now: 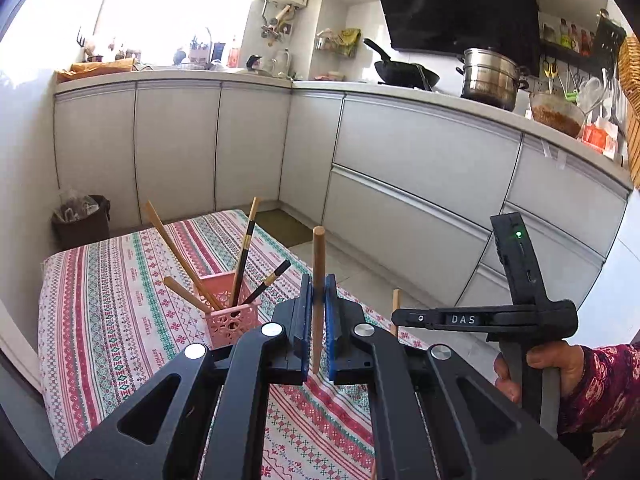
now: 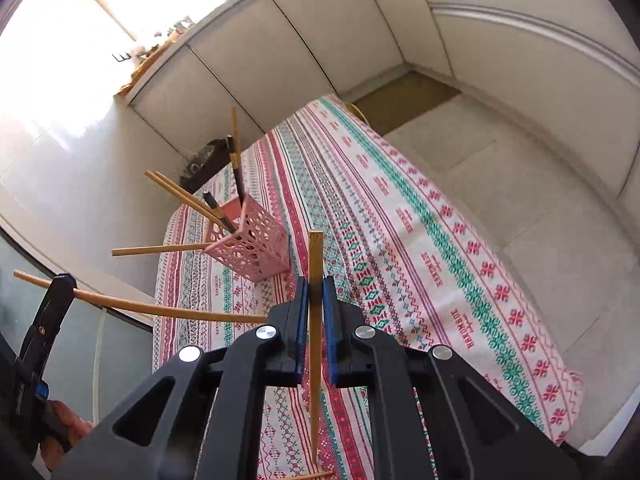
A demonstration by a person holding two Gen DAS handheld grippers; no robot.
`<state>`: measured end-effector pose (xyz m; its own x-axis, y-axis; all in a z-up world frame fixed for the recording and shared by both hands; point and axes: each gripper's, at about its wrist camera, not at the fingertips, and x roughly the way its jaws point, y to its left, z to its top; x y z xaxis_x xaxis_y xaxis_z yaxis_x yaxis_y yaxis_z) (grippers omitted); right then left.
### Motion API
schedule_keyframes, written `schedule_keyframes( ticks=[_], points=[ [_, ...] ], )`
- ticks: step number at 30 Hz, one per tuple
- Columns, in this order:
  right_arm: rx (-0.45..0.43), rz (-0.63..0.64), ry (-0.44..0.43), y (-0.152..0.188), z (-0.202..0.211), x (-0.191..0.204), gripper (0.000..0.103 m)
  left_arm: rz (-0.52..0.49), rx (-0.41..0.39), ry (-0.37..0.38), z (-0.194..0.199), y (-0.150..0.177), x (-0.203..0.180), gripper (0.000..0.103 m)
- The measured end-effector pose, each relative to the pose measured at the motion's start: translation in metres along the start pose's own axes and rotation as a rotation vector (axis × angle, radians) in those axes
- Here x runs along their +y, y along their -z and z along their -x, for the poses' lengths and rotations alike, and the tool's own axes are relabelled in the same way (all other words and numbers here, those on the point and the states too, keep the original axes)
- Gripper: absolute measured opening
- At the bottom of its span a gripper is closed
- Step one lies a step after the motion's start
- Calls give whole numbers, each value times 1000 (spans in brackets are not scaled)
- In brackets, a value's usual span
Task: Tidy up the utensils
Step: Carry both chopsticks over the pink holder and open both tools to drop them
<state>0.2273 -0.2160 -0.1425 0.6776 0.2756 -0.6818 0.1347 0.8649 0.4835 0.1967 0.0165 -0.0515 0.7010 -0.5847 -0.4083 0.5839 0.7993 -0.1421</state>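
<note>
Your left tongs (image 1: 319,312) are clamped on a round wooden chopstick (image 1: 318,264), and your right tongs (image 2: 315,312) on a square bamboo chopstick (image 2: 315,256), both upright at frame centre. They look light, stiff and likely slippery; grip mid-shaft. The pink basket (image 1: 229,312) stands left of centre on the worktop (image 1: 100,312). The right tool reads "DAS".

Bright daylight from window (image 1: 172,8), blown out upper left; fisheye bending edges; dark corner vignette.
</note>
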Motion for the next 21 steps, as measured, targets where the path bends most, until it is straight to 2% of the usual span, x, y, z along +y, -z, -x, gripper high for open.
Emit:
schedule_keyframes(
  ticks=[11,21],
  points=[
    [-159,171,-68,-13,75,34,8,0,-97,-50,32,-21,-15,5],
    [-284,204,-167,-73,131,71,8,56,-206,-137,41,-72,-1,5]
  ],
)
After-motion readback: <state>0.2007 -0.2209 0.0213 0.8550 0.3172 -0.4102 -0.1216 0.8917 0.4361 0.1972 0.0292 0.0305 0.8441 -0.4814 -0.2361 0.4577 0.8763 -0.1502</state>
